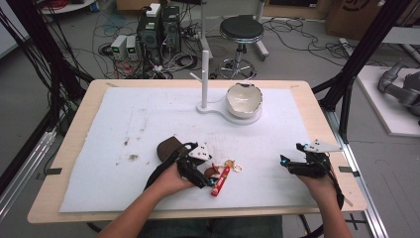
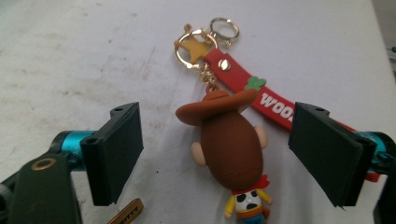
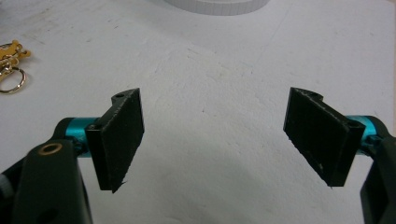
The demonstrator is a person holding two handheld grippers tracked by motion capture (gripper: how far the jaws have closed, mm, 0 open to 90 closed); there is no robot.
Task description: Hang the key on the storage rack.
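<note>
A keychain lies on the white mat: a cowboy figure (image 2: 232,149) with a brown hat, a red strap (image 2: 243,84), a gold star charm (image 2: 194,46) and gold rings (image 2: 224,30). My left gripper (image 2: 215,140) is open, its jaws standing either side of the figure without touching it. From above, the keychain (image 1: 221,179) lies just right of the left gripper (image 1: 207,177) near the table's front middle. At the front right my right gripper (image 1: 288,164) is open over bare mat (image 3: 215,135), and the gold rings (image 3: 11,70) lie far to its left.
A cracked white bowl (image 1: 243,99) sits on the base of a white post stand (image 1: 204,74) at the back middle. A brown pouch-like object (image 1: 168,148) lies just behind my left hand. Dark smudges mark the mat (image 1: 133,157) at the left.
</note>
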